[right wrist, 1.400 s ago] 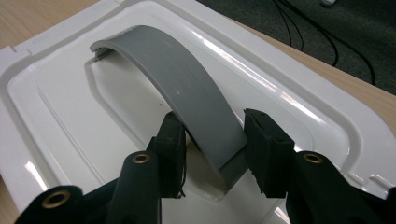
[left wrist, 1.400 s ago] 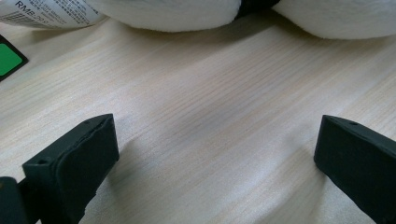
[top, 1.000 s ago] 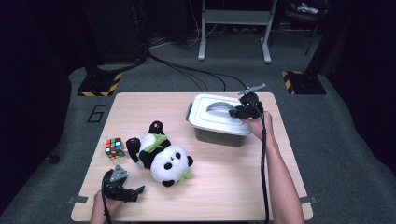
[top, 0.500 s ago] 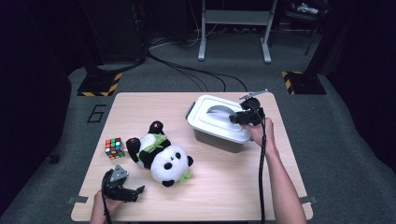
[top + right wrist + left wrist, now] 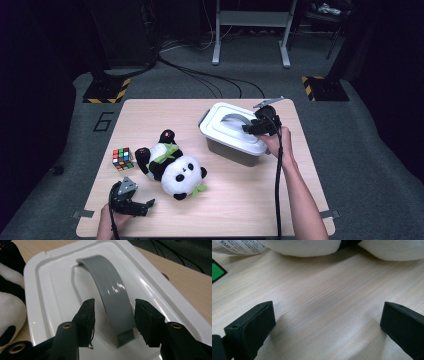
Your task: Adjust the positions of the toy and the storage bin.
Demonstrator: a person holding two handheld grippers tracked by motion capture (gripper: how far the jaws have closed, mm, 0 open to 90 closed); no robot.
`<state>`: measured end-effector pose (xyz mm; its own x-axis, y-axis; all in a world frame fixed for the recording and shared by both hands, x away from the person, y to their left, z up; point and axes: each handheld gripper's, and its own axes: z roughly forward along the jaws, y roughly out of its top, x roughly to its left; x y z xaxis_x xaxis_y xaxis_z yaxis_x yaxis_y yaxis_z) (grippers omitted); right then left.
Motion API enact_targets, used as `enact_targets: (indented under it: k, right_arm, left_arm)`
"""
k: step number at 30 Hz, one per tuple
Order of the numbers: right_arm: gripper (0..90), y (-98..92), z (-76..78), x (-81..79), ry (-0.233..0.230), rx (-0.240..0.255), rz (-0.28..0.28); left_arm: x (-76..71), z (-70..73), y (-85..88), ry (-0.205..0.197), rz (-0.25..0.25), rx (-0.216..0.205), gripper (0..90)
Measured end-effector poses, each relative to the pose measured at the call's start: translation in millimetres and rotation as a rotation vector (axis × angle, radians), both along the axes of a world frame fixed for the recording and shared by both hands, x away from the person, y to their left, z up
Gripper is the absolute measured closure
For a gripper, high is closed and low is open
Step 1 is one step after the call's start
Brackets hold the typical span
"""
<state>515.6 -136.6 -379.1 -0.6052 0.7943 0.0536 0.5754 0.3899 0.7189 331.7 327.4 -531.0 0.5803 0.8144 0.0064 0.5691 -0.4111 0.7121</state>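
- High view: the right tongs [image 5: 250, 127] hover over the grey handle [image 5: 235, 120] of the white lid [image 5: 225, 131] on a grey box [image 5: 235, 152], which stands at the right of the desk [image 5: 240, 200]. A plush panda [image 5: 172, 167] lies mid-desk, with a colour cube [image 5: 122, 158] to its left. The left tongs [image 5: 142, 206] rest near the desk's front edge.
- Left gripper view: the left tongs [image 5: 324, 322] are spread wide over bare wood, gripping nothing; the panda's white fur [image 5: 312, 247] lies beyond.
- Right gripper view: the right tongs [image 5: 113, 312] have just been opening; their jaws straddle the handle [image 5: 110, 292], released, with gaps on both sides.
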Motion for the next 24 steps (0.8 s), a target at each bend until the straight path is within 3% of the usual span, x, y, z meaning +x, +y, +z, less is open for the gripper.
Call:
enact_targets:
  k: [4, 9, 11, 15, 19, 24]
  right_arm:
    - [49.9, 8.1, 11.3, 5.4, -0.062, 0.014, 0.053]
    - [51.6, 21.7, 15.5, 17.8, -0.081, -0.028, 0.108]
    - [55.1, 25.0, 14.8, 21.2, -0.063, -0.04, 0.123]
    - [58.0, 27.0, 14.4, 23.6, -0.082, -0.068, 0.145]
    - [62.9, 27.3, 14.7, 19.9, -0.066, -0.051, 0.162]
    - [66.6, 34.0, 14.4, 12.4, -0.065, -0.069, 0.162]
  left_arm:
    - [0.0, 0.0, 0.0, -0.001, 0.0, 0.0, 0.0]
    - [0.0, 0.0, 0.0, 0.0, 0.0, 0.0, 0.0]
    - [0.0, 0.0, 0.0, 0.0, 0.0, 0.0, 0.0]
    - [0.0, 0.0, 0.0, 0.0, 0.0, 0.0, 0.0]
    - [0.0, 0.0, 0.0, 0.0, 0.0, 0.0, 0.0]
    - [0.0, 0.0, 0.0, 0.0, 0.0, 0.0, 0.0]
